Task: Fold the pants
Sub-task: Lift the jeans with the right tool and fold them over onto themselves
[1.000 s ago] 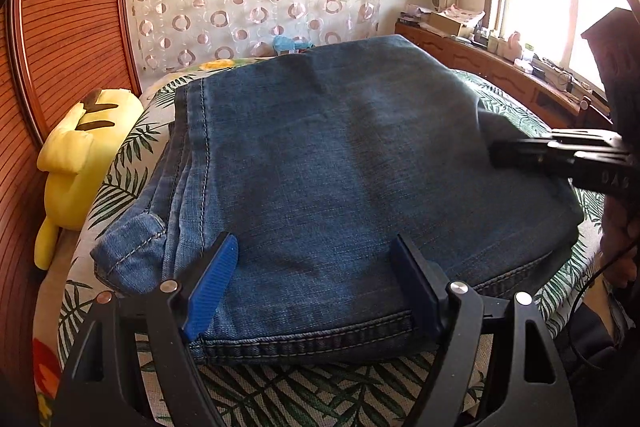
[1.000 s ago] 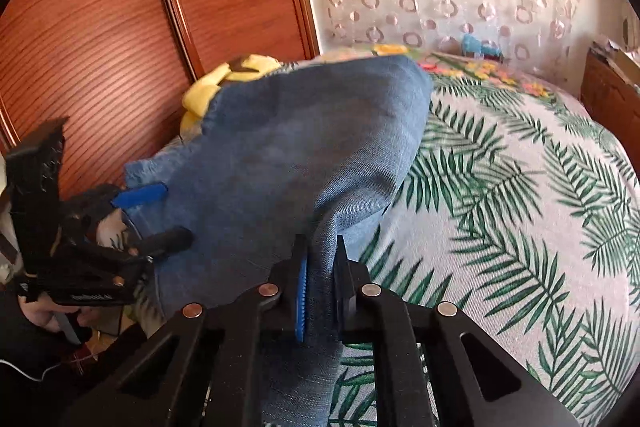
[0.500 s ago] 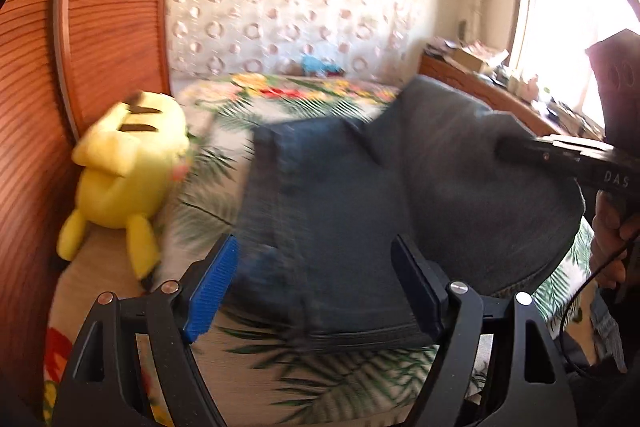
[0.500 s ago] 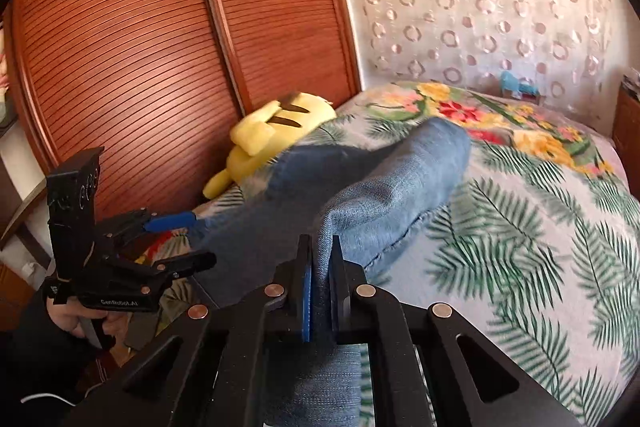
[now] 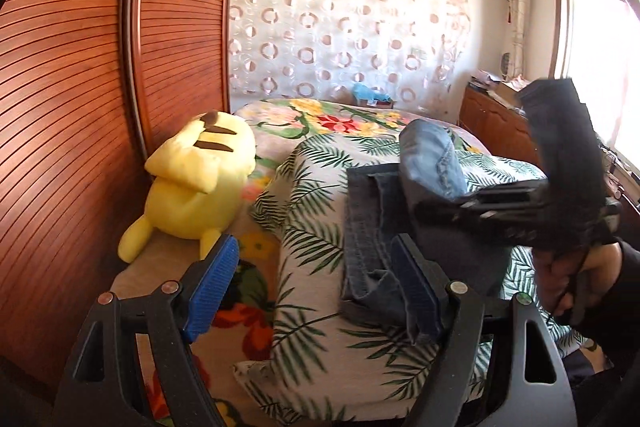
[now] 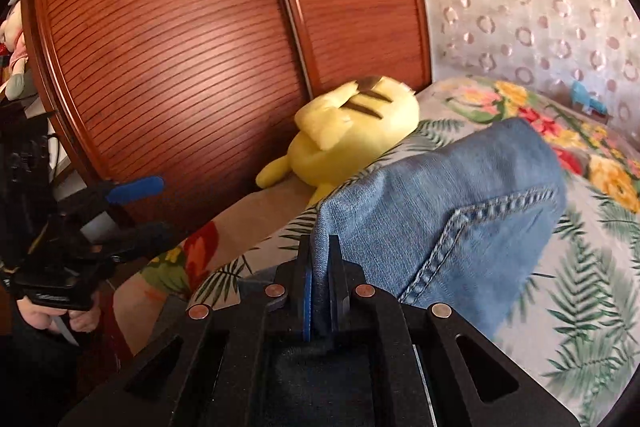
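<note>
The blue denim pants (image 5: 372, 227) lie on the palm-leaf bedspread (image 5: 312, 211), with one part lifted. My right gripper (image 6: 320, 267) is shut on an edge of the pants (image 6: 440, 195) and holds that fold, with a stitched pocket showing, raised above the bed. It also shows in the left wrist view (image 5: 424, 211), over the pants. My left gripper (image 5: 316, 287) is open and empty, near the bed's front edge, left of the pants. It shows in the right wrist view (image 6: 148, 207) at the far left.
A yellow plush toy (image 5: 196, 187) lies on the bed against the wooden sliding wardrobe doors (image 5: 80, 107). A patterned curtain (image 5: 348, 39) hangs behind the bed. A wooden cabinet (image 5: 496, 127) with clutter stands under the window on the right.
My right gripper has lifted the gripped fold of the pants up and back. My left gripper has pulled back off the pants and to the left, staying open.
</note>
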The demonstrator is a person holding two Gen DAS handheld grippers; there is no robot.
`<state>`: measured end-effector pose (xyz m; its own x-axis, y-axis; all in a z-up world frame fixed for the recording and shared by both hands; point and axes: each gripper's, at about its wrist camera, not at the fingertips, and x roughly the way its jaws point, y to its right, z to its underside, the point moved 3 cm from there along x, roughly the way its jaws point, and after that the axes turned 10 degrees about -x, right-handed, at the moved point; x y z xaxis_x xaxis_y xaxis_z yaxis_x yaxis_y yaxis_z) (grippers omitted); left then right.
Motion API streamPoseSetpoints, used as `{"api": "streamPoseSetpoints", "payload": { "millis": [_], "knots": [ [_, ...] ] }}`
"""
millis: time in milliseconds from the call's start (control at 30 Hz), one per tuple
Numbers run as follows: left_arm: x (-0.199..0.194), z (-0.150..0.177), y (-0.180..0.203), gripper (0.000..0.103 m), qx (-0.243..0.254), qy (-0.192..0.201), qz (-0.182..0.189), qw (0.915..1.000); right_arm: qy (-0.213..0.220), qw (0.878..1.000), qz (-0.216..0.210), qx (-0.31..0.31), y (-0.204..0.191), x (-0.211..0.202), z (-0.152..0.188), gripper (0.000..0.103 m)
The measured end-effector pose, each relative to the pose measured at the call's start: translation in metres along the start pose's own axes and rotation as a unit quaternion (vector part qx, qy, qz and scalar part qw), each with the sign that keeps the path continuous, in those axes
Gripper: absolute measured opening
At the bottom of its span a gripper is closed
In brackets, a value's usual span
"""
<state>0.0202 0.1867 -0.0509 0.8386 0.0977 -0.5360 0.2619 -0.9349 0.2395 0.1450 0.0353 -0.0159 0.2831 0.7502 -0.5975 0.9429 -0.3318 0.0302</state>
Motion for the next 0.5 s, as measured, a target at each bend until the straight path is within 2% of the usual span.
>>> {"api": "streamPoseSetpoints", "payload": {
  "millis": [200,367,500],
  "knots": [
    [0.003,0.004,-0.007,0.079,-0.008,-0.005,-0.003,1.0,-0.06,0.998,-0.013,0.002,0.008,0.061,0.001,0.006],
    [0.003,0.004,0.0,0.079,-0.004,-0.007,0.004,1.0,-0.073,0.997,-0.027,0.031,0.021,0.068,-0.005,0.009],
    [0.007,0.003,0.011,0.079,-0.002,-0.009,0.018,0.9998,-0.047,0.999,-0.006,0.02,0.021,0.039,-0.02,0.035]
  ]
}}
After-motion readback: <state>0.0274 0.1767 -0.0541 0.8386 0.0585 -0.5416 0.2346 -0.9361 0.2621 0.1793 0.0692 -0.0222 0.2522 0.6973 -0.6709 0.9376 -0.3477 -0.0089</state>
